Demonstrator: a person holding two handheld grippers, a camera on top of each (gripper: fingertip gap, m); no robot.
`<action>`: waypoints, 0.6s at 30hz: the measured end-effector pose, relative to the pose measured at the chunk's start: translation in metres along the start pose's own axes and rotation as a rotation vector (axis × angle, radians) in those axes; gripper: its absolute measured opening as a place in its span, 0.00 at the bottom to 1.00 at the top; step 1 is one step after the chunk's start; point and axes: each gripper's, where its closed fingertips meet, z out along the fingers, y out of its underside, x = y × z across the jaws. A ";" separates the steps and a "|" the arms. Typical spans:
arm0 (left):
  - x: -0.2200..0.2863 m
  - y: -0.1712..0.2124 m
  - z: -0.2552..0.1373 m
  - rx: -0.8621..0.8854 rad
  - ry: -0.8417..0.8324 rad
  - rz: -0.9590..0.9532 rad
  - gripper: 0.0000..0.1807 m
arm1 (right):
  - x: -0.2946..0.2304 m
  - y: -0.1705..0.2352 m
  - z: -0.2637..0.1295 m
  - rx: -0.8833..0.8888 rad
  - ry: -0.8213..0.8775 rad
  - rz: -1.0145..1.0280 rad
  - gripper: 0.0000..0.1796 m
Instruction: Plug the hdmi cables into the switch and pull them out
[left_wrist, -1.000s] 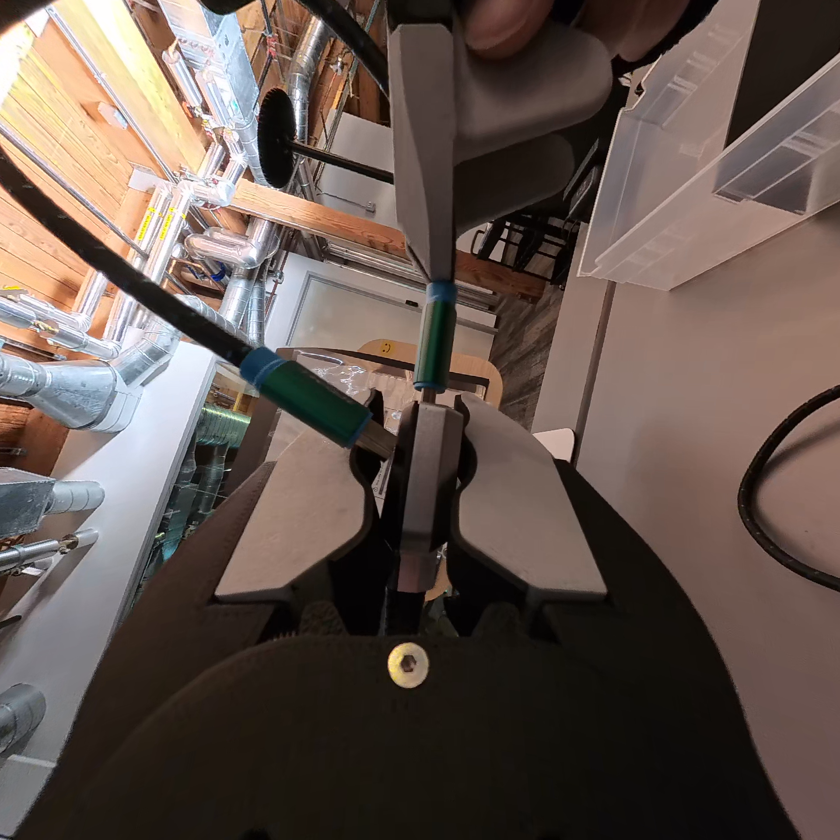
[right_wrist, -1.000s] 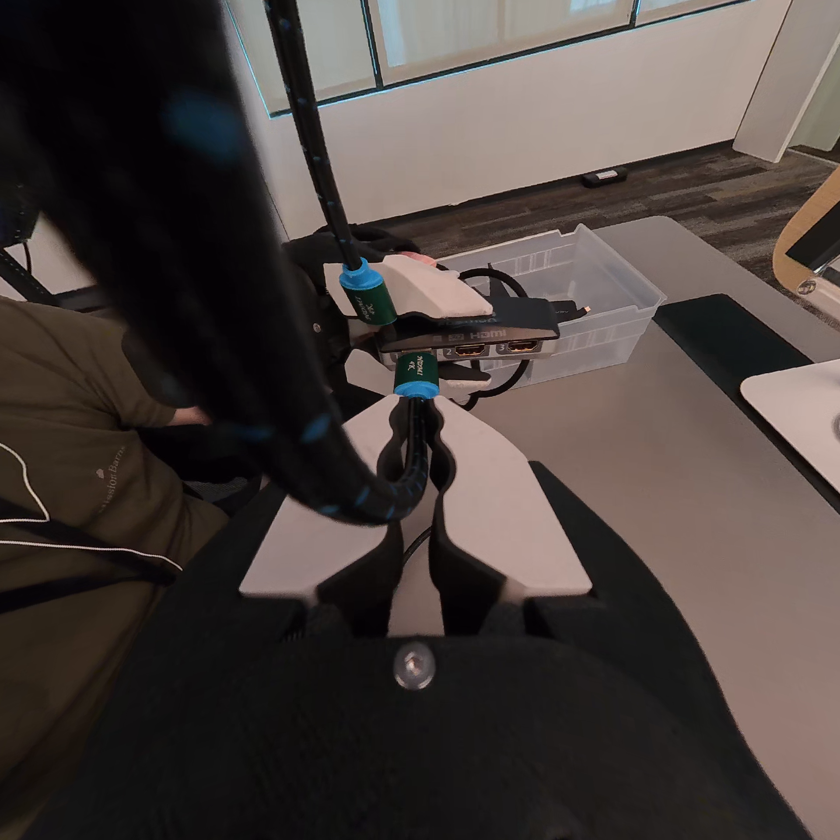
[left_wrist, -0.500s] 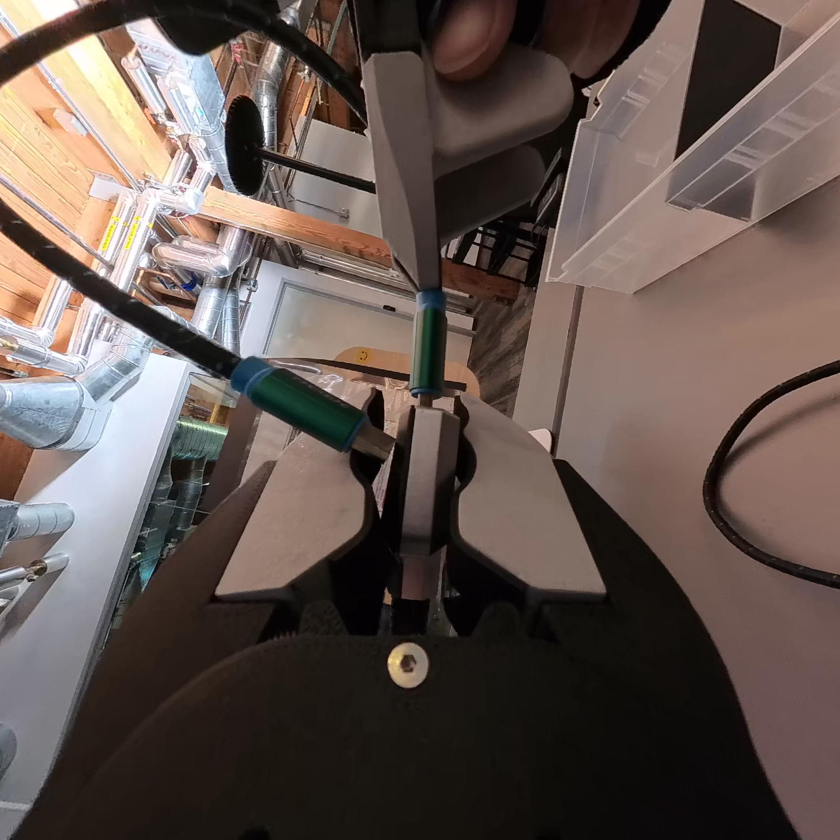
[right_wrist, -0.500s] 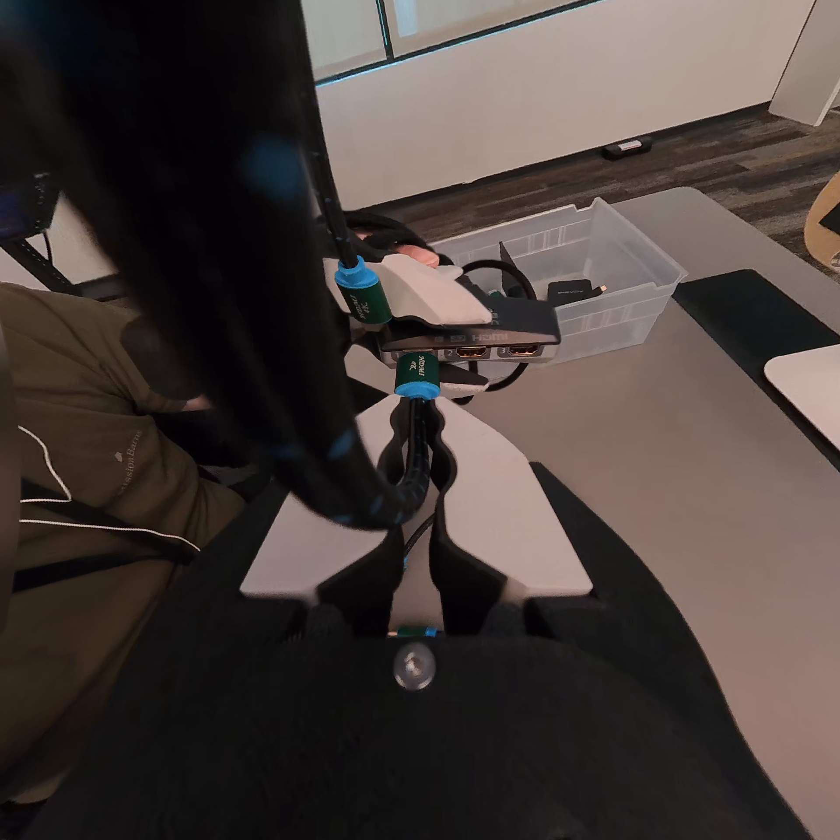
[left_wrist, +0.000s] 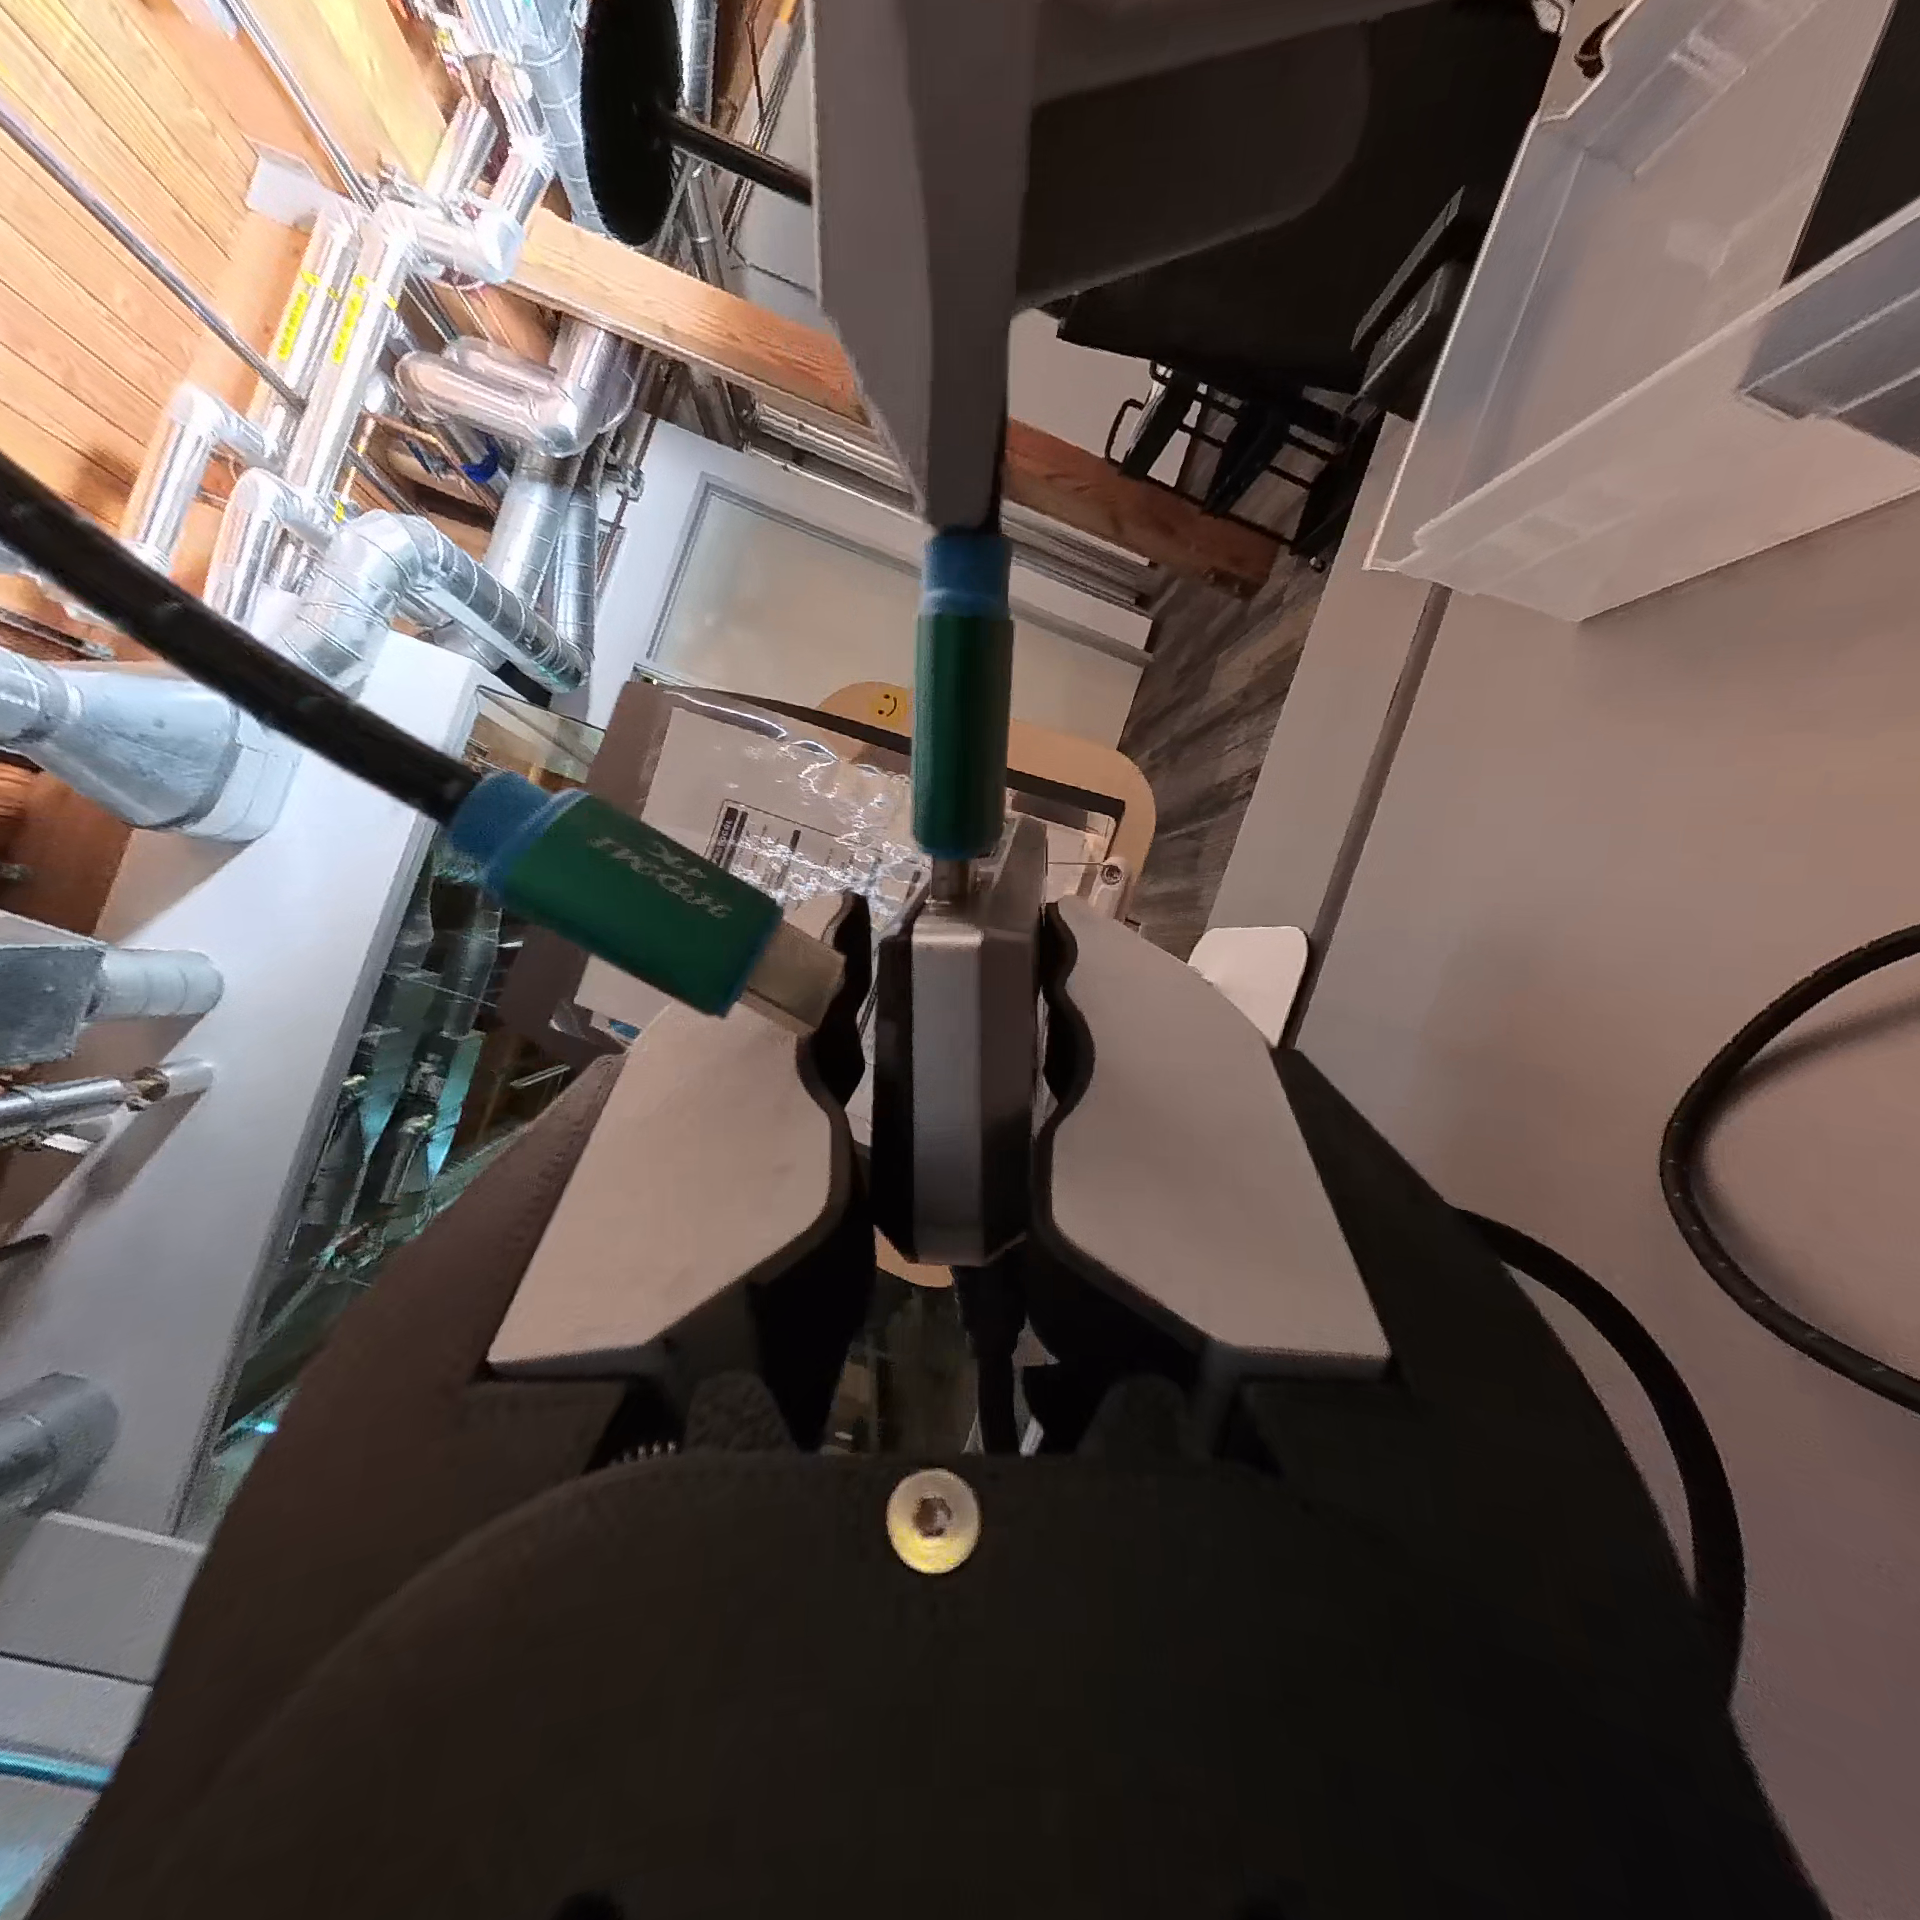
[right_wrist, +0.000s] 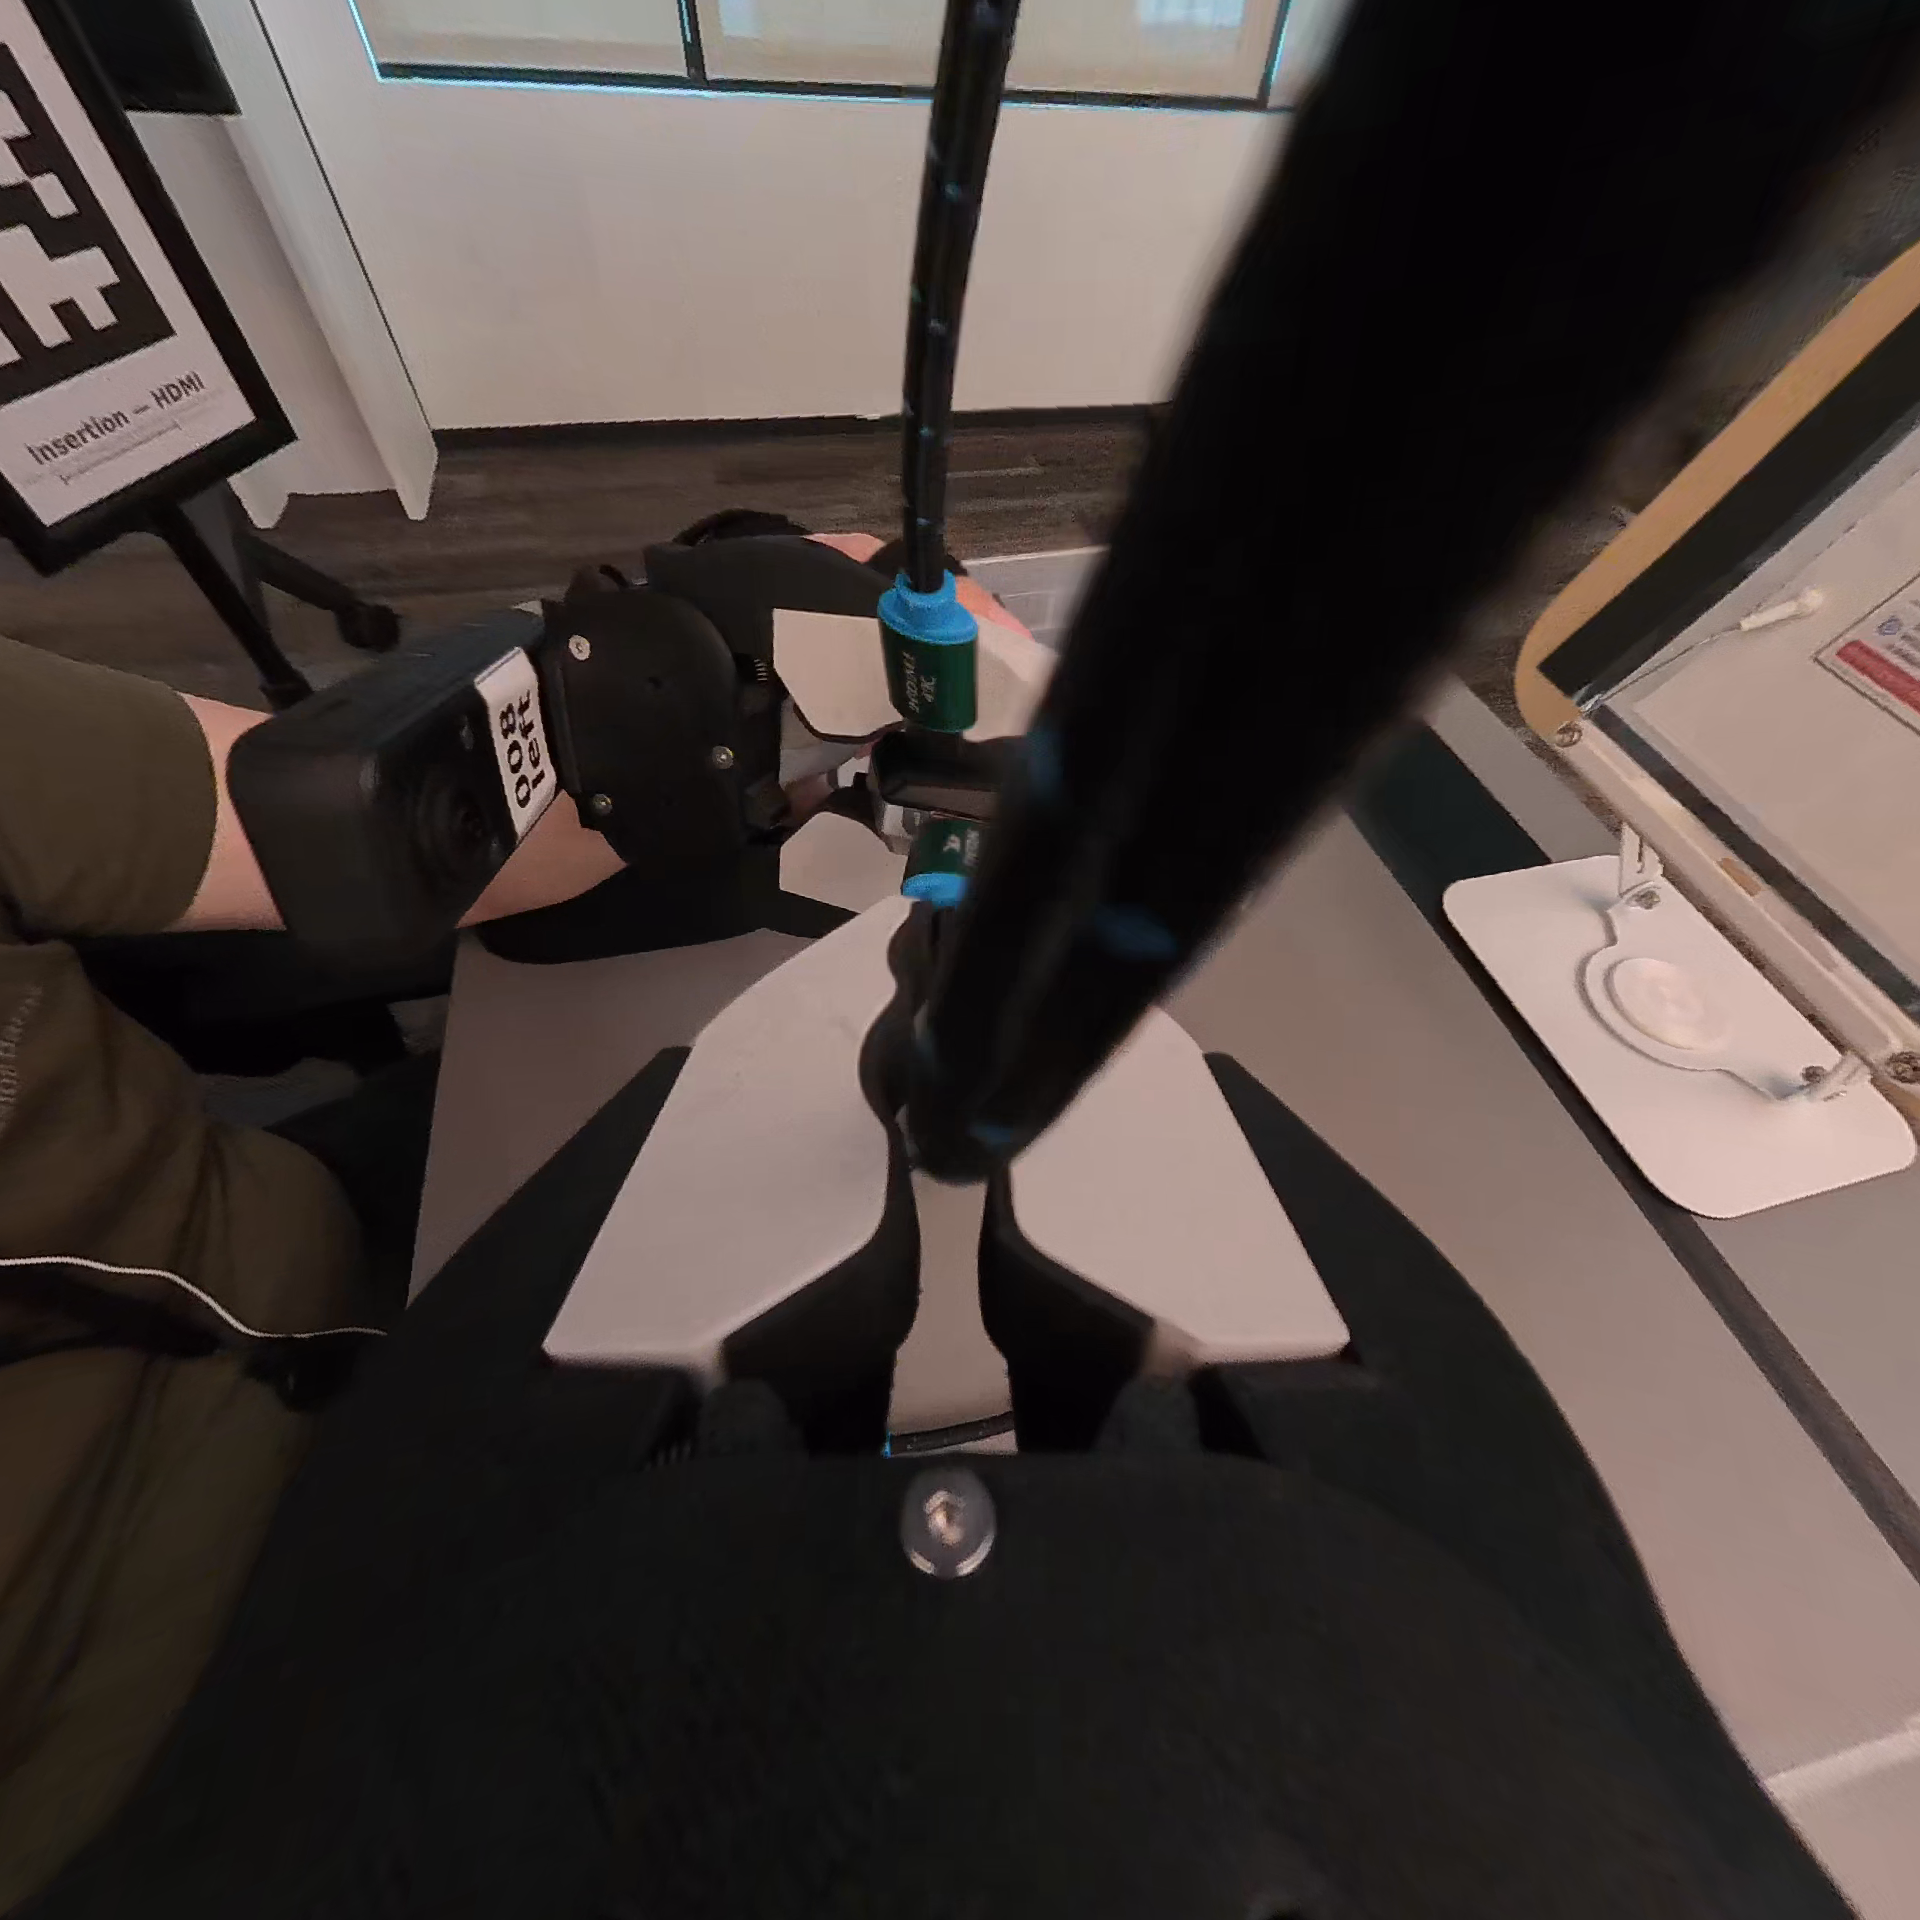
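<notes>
- Left wrist view: the left gripper (left_wrist: 954, 1039) has its two pale fingers closed against the sides of the grey HDMI switch (left_wrist: 956, 1091), which stands edge-on between them, off the table (left_wrist: 1621, 935).
- One green HDMI plug (left_wrist: 958, 727) sits in the switch's far end; the right gripper's fingers (left_wrist: 925, 312) pinch its black cable just behind the blue collar.
- A second green plug (left_wrist: 634, 899) meets the switch from the left at a slant.
- A clear plastic bin (left_wrist: 1621, 343) lies on the table beyond.
- Right wrist view: the right gripper (right_wrist: 940, 997) is pinched narrow on the braided cable (right_wrist: 1299, 520) just behind the near plug (right_wrist: 948, 847), which is seated in the switch (right_wrist: 930, 779).
- The other plug (right_wrist: 928, 670) stands on the switch's top side.
</notes>
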 end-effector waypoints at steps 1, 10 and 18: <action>-0.001 -0.001 -0.001 0.004 -0.007 0.008 0.17 | -0.001 -0.001 0.000 -0.002 0.006 -0.006 0.04; 0.005 -0.007 -0.005 0.018 -0.013 0.185 0.16 | -0.009 0.001 -0.004 -0.037 0.012 -0.038 0.03; 0.017 -0.014 -0.008 0.052 0.016 0.240 0.15 | -0.006 0.008 -0.005 -0.043 -0.058 0.018 0.04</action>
